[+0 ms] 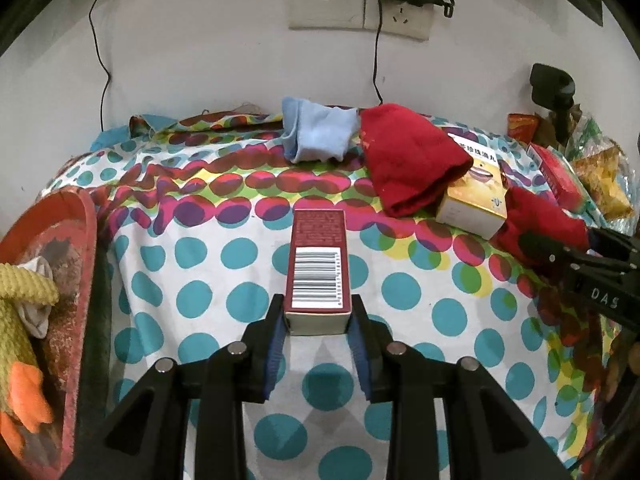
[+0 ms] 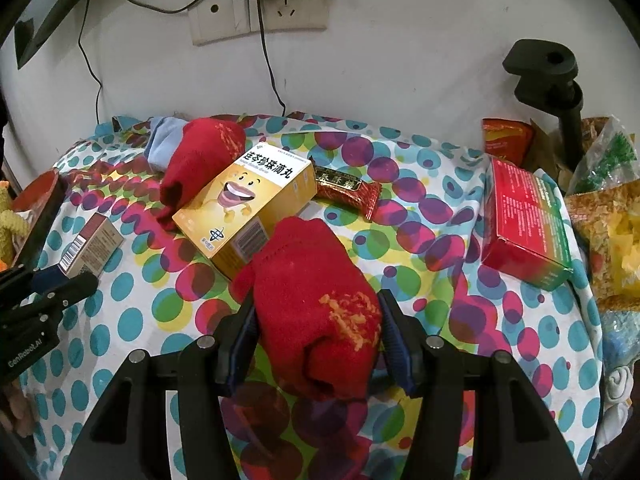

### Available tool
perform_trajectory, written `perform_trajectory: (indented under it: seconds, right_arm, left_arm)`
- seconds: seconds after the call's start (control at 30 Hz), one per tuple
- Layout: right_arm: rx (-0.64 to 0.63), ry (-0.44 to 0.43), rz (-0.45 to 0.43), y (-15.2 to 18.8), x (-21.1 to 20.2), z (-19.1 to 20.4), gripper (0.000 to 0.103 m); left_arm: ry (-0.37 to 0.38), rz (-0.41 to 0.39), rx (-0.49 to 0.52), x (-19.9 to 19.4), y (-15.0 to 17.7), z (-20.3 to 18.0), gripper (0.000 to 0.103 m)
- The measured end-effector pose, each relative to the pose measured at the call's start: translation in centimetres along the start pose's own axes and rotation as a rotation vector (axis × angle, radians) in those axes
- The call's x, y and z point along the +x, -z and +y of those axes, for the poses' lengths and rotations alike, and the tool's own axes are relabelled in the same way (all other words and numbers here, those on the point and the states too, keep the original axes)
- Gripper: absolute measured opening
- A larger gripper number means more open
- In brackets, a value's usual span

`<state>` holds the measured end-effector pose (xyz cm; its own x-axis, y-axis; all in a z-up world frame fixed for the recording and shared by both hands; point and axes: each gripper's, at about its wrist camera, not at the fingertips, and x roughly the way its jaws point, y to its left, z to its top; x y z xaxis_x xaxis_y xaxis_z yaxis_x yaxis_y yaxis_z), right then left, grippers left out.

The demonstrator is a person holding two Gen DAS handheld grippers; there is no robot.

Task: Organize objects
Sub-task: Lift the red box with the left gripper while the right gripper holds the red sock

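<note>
Maroon cardboard, a small barcoded box (image 1: 319, 265), was seen in the left wrist view clamped at its near end between the fingers of the left gripper (image 1: 318, 316), centre frame over the dotted cloth (image 1: 224, 280); a blue sock (image 1: 316, 133), a red sock (image 1: 408, 156) and a yellow box (image 1: 474, 196) were left scattered at upper right. In the right wrist view, a rolled red sock (image 2: 316, 312) was gripped between the fingers of the right gripper (image 2: 318, 332) at lower centre, while a snack bar (image 2: 346, 186) and a red-green box (image 2: 526, 224) lay loose, upper centre and right. Sorting was judged barely begun, with most items ungrouped.
</note>
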<state>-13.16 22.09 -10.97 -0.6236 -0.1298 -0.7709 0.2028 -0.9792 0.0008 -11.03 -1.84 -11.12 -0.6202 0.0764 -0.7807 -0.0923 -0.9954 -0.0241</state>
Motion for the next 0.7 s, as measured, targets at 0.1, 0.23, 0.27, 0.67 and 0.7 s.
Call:
perform_trajectory:
  seconds: [0.1, 0.23, 0.27, 0.67, 0.7]
  right_arm:
    - [0.004, -0.003, 0.008, 0.1, 0.2, -0.1, 0.055]
    - [0.005, -0.001, 0.013, 0.2, 0.4, -0.1, 0.055]
    - [0.004, 0.001, 0.014, 0.1, 0.3, 0.0, 0.055]
    - [-0.002, 0.013, 0.014, -0.1, 0.3, 0.2, 0.055]
    - [0.001, 0.011, 0.014, -0.1, 0.3, 0.2, 0.055]
  left_arm:
    - [-0.006, 0.0, 0.005, 0.0, 0.0, -0.1, 0.031]
    - [-0.004, 0.0, 0.004, 0.0, 0.0, -0.2, 0.031]
    - [-0.006, 0.0, 0.006, 0.0, 0.0, -0.2, 0.031]
    - [0.078, -0.049, -0.059, -1.4, 0.3, 1.5, 0.03]
    - [0.085, -0.048, -0.059, -1.6, 0.3, 1.5, 0.03]
